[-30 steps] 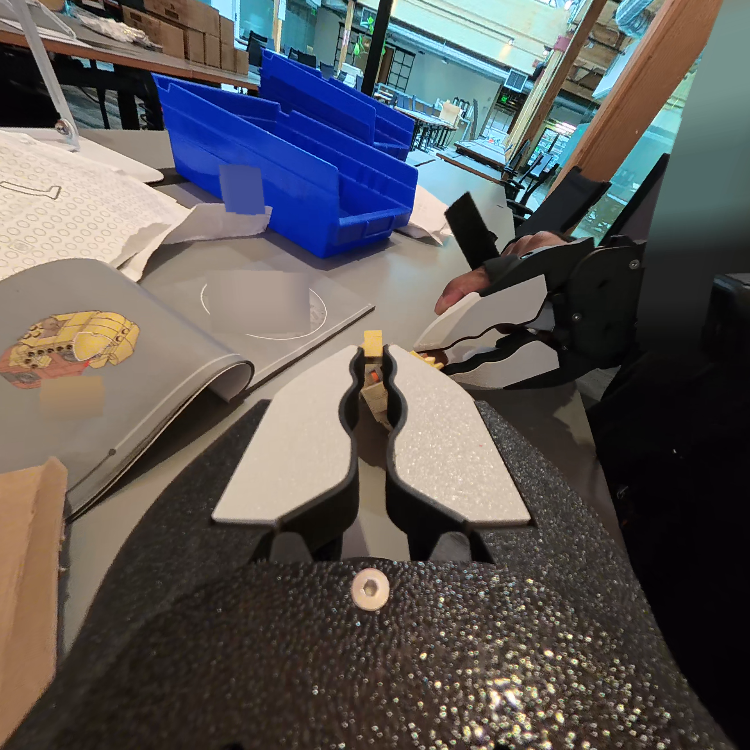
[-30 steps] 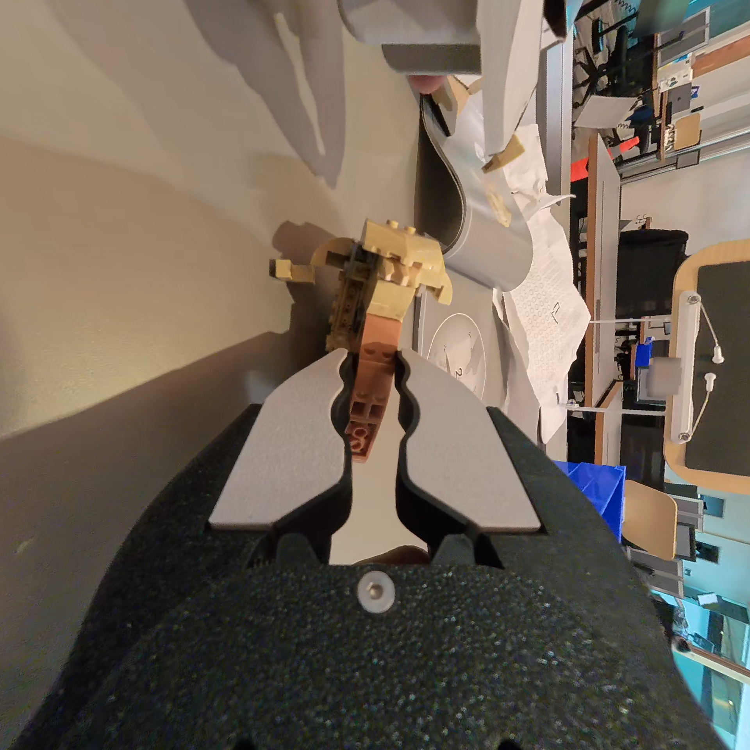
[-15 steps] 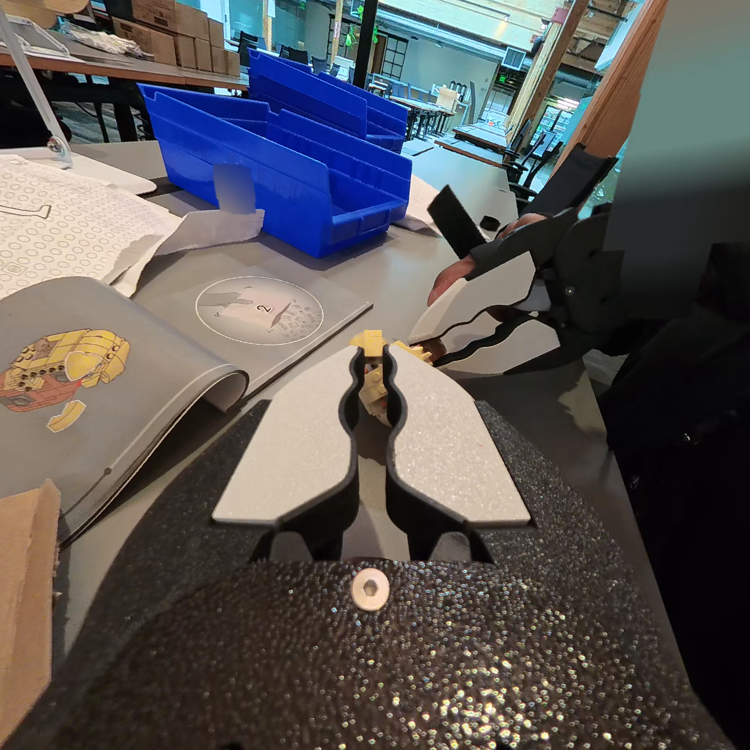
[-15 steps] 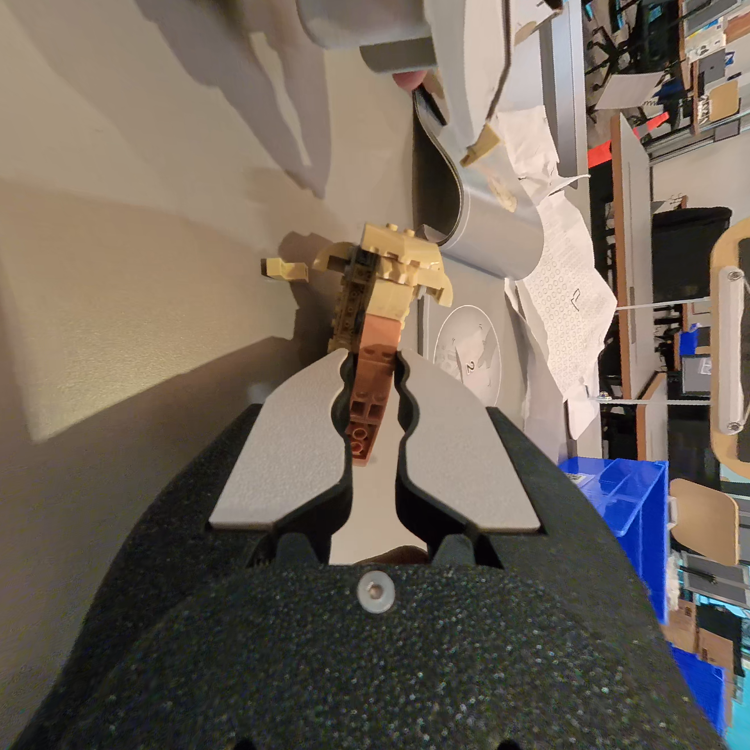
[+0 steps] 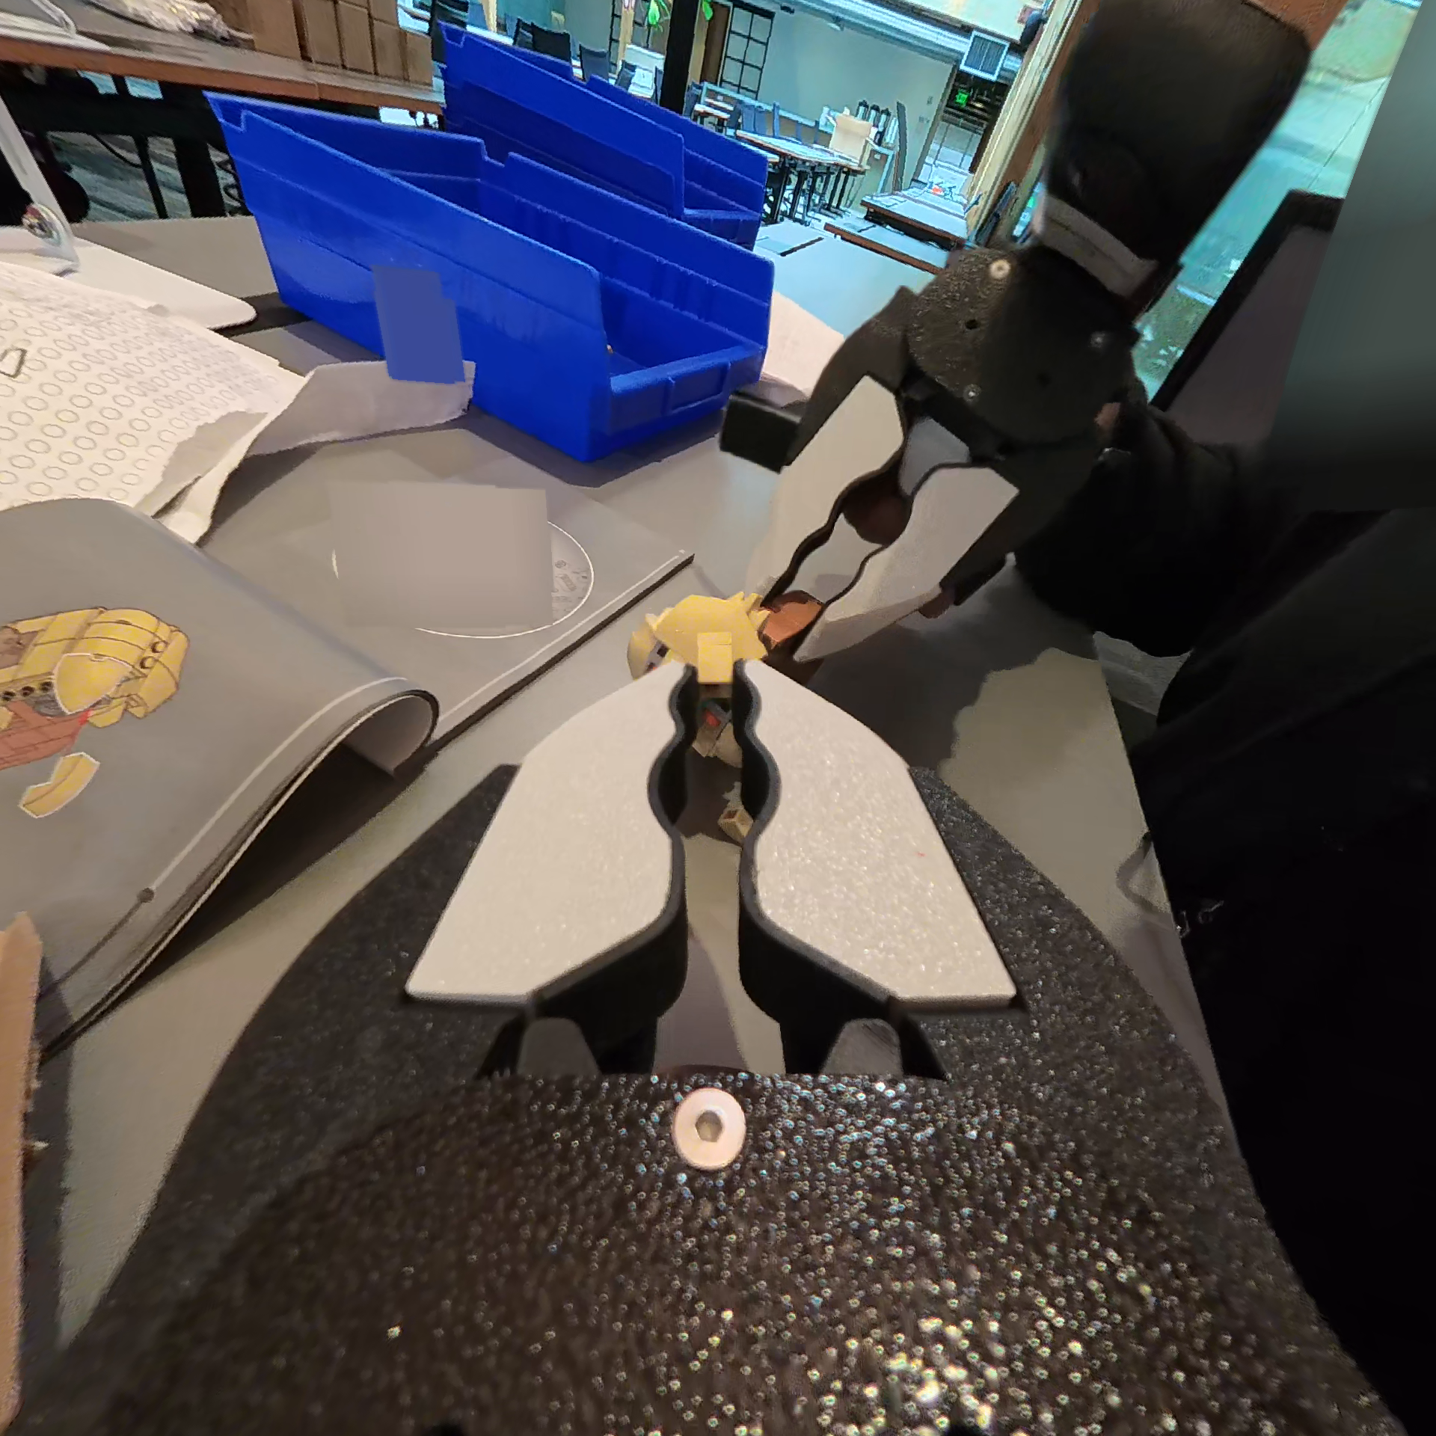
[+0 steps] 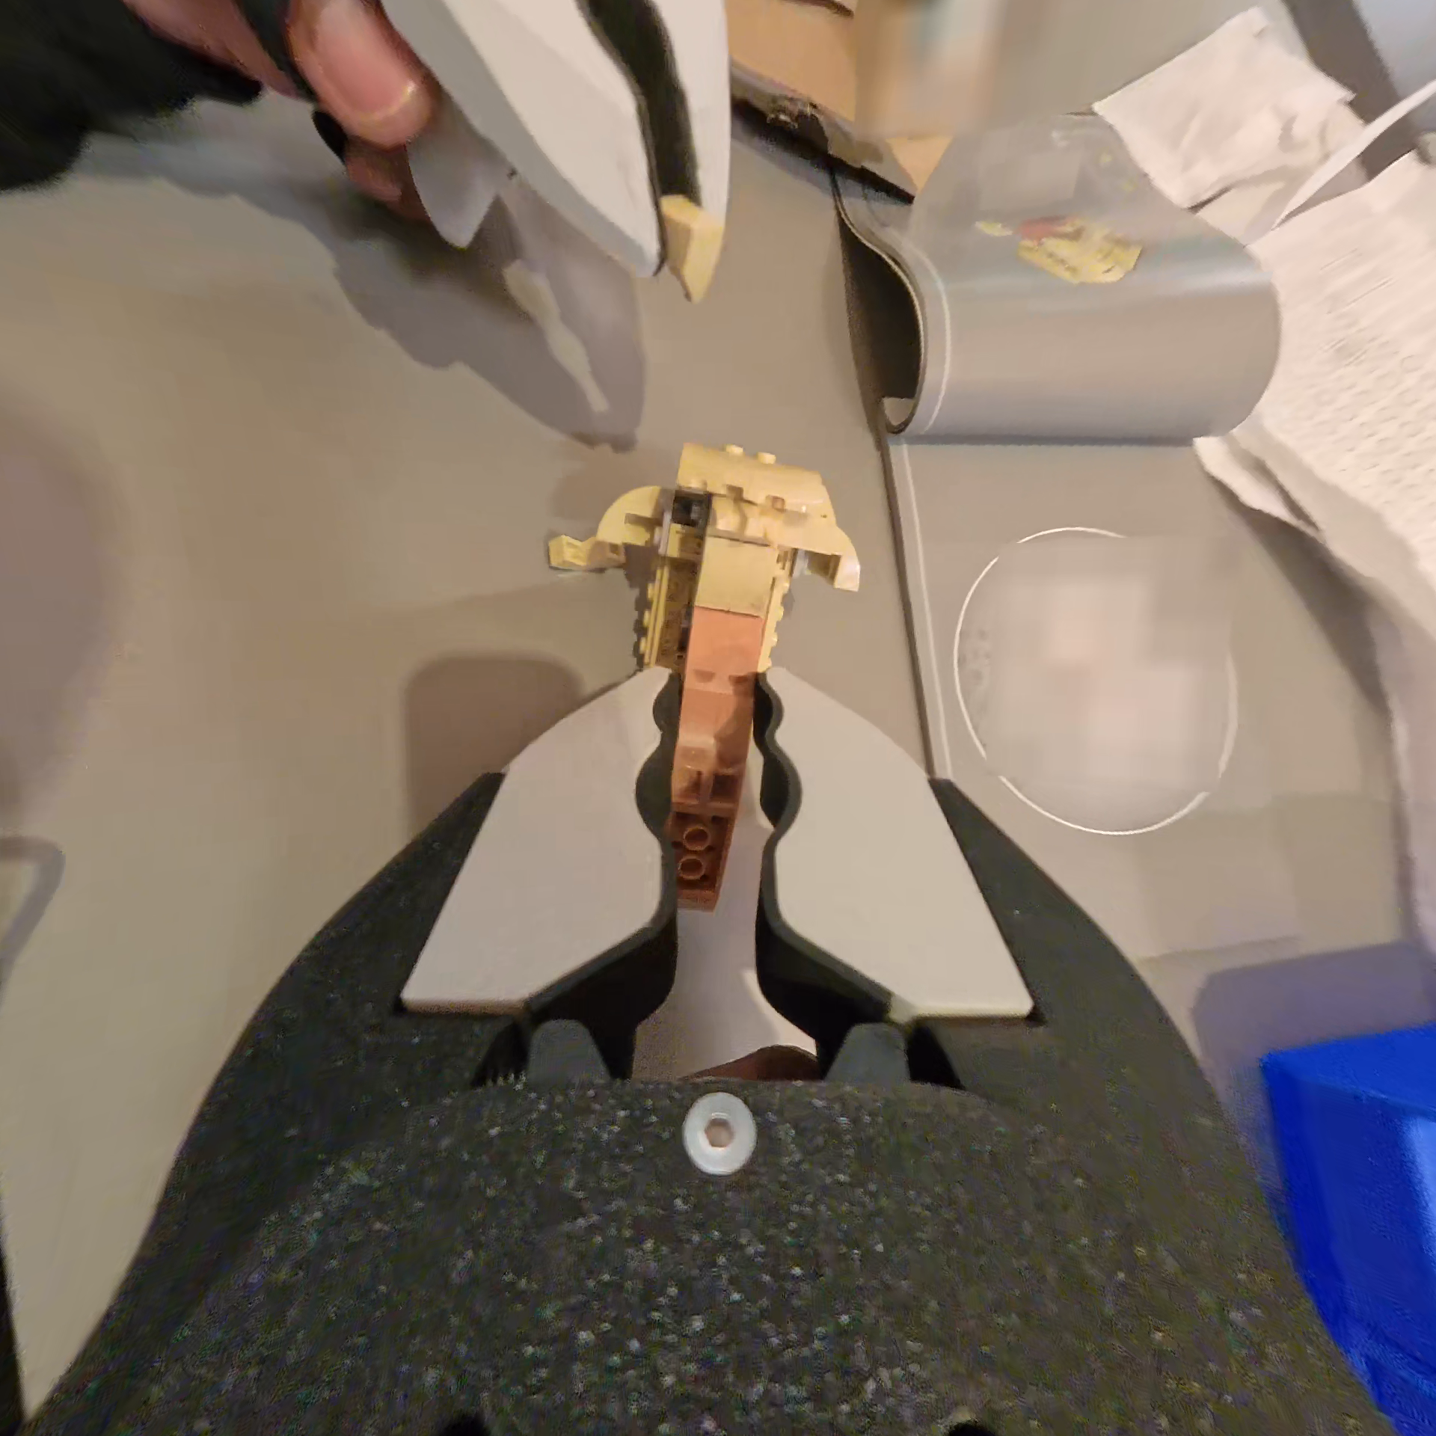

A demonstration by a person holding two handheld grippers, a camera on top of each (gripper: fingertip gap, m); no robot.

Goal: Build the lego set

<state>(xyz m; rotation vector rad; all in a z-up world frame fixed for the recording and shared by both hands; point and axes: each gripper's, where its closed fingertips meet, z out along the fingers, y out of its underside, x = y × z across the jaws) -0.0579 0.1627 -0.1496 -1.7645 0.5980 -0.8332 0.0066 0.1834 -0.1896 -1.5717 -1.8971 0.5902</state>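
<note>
Two grips: my right gripper (image 6: pixel 711 684) is clamping the brick model (image 6: pixel 711 559) by its brown stem above the table (image 6: pixel 272 544); my left gripper (image 5: pixel 709 676) is pinching a tan brick (image 6: pixel 688 241), best kept square.

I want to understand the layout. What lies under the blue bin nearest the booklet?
The blue bin stands on the grey table. Torn white paper touches its front wall; whether it goes underneath is hidden. The bin's inside cannot be seen.
</note>
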